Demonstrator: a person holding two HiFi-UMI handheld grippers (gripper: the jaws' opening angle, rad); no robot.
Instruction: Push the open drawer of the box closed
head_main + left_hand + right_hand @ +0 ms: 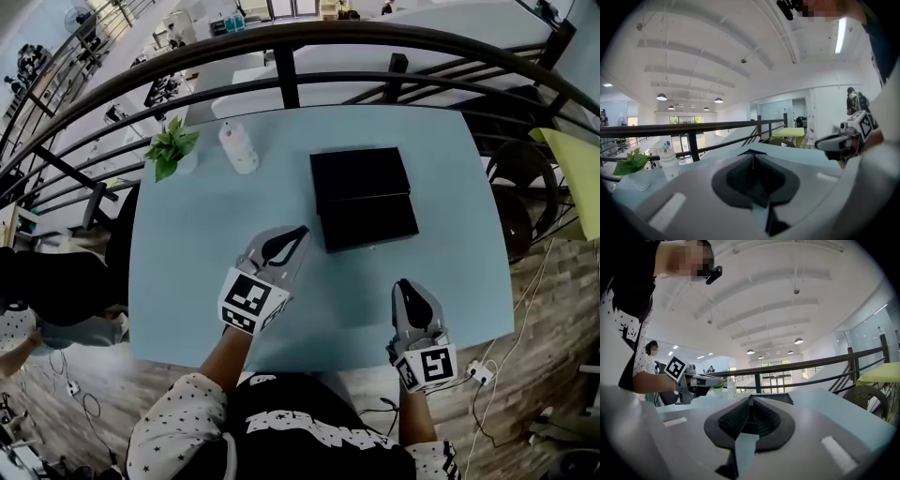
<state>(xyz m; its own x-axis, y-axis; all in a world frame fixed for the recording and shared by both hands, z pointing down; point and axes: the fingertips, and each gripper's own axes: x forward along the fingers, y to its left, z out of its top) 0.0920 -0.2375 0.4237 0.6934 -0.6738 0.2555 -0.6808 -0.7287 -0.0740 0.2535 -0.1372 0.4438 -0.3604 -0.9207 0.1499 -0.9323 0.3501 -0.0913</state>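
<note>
Left tool near open black box

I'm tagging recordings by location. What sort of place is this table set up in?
Probably a mezzanine in an open-plan office or lab: a dark metal railing curves round the blue table, a lower floor with furniture shows beyond it, and pendant lamps hang from a high ceiling.

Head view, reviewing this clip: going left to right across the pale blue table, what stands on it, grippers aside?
From the left: small green potted plant → white plastic bottle → flat black box with its drawer pulled open.
</note>
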